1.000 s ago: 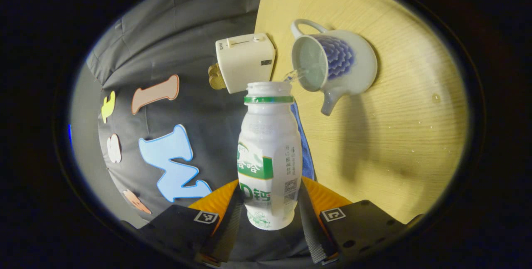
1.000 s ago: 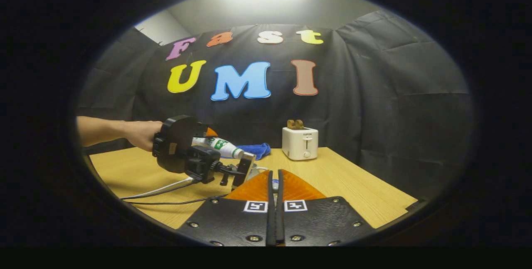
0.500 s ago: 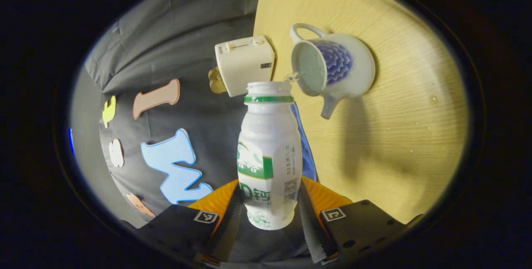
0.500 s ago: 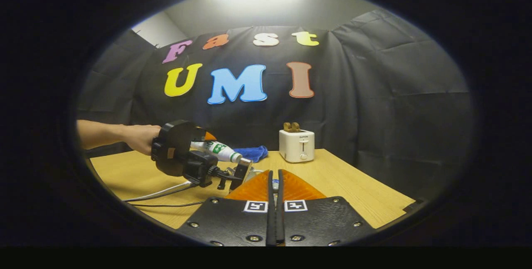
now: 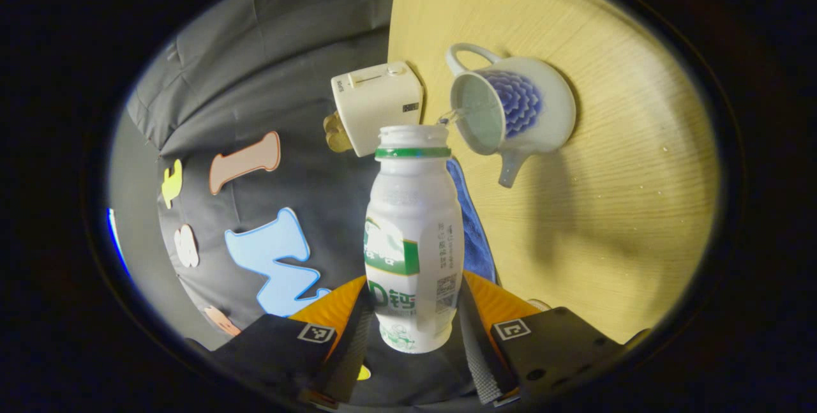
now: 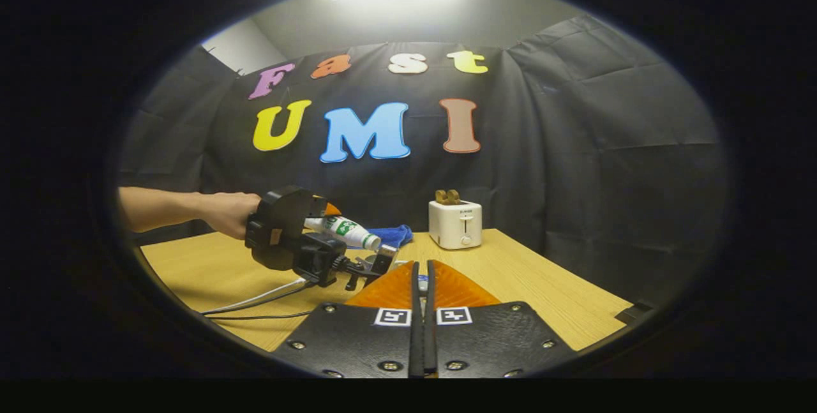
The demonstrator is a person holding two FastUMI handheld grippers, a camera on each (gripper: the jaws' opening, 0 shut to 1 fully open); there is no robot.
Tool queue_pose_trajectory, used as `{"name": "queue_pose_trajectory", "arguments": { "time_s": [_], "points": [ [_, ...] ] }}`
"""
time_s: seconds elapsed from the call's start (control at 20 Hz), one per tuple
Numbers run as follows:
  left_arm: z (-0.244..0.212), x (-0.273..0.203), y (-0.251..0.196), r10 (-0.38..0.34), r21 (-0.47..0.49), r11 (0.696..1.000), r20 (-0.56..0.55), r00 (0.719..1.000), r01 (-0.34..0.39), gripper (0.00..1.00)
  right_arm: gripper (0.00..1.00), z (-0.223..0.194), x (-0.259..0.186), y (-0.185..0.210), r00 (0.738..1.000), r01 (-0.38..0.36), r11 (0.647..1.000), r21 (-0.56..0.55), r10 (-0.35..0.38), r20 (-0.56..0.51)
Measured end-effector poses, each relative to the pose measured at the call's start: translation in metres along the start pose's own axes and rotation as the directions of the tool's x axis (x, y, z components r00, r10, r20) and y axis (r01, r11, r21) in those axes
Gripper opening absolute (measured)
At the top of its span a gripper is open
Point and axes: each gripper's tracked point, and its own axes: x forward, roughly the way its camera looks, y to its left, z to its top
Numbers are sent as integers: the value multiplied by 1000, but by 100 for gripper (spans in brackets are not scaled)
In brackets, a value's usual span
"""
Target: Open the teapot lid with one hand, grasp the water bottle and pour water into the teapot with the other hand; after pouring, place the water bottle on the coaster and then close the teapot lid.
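Left gripper [image 5: 415,330] clamping the water bottle [image 5: 413,240] between its jaws, bottle tipping with a thin stream running into the open teapot [image 5: 510,110] standing on the counter [image 5: 613,209], right gripper [image 6: 421,285] hanging with jaws pressed together, a small piece sitting between them, too hidden to identify.

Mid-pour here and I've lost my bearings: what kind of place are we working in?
Likely a staged recording booth, not a real kitchen: creased black cloth wall, a light wooden table, and props such as a white toaster and a blue-patterned white ceramic teapot.
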Motion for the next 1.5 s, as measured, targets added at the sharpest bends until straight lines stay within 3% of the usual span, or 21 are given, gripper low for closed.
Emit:
{"name": "queue_pose_trajectory", "arguments": {
  "time_s": [0.1, 0.15, 0.45, 0.5, 0.55, 0.9, 0.95, 1.1, 1.25, 1.35, 1.4, 1.45, 1.5],
  "points": [
    [0, 1, 0, 5, 13, 1000, -7, 1000, -5, 82, 0, 1, -3, 4, 1000, -12, 1000, 3, 12, 2],
    [0, 1, 0, 11, 19, 1000, -8, 1000, -10, 75, 0, 2, -3, 5, 1000, -13, 1000, 1, 13, 5],
    [5, -7, -3, 26, 62, 998, 1, 1000, -26, 76, 0, -1, -1, 12, 1000, -19, 1000, 18, 19, -4],
    [6, -5, -4, 25, 68, 997, 6, 1000, -25, 81, 0, -5, 0, 15, 1000, -20, 1000, 20, 20, -14],
    [4, -3, -3, 21, 70, 997, 9, 1000, -22, 75, 0, -5, 0, 18, 999, -33, 999, 24, 34, -14],
    [3, -2, -3, 26, 89, 996, 20, 999, -28, 75, 0, -8, -7, 21, 999, -27, 1000, 13, 27, -26],
    [2, -1, -3, 27, 89, 996, 22, 999, -29, 81, 0, -8, -7, 21, 999, -25, 1000, 8, 25, -26],
    [0, 1, -3, 35, 90, 995, 18, 999, -36, 82, 0, -5, -6, 26, 999, -31, 1000, -1, 31, -23],
    [-2, 2, -4, 35, 75, 997, 15, 999, -36, 68, 0, -6, -5, 34, 999, -44, 999, -9, 43, -26],
    [-3, 3, -3, 29, 60, 998, 22, 999, -30, 82, 0, -7, -3, 36, 998, -48, 999, -12, 48, -27],
    [-2, 2, -2, 33, 61, 998, 25, 999, -35, 75, 0, -7, -3, 37, 998, -49, 999, -13, 49, -29],
    [-1, 2, -3, 35, 61, 997, 25, 999, -37, 82, 0, -8, -3, 38, 998, -51, 999, -12, 50, -29],
    [-1, 2, -5, 34, 57, 998, 24, 999, -36, 75, 0, -8, -3, 38, 998, -53, 999, -11, 53, -31]
  ]
}}
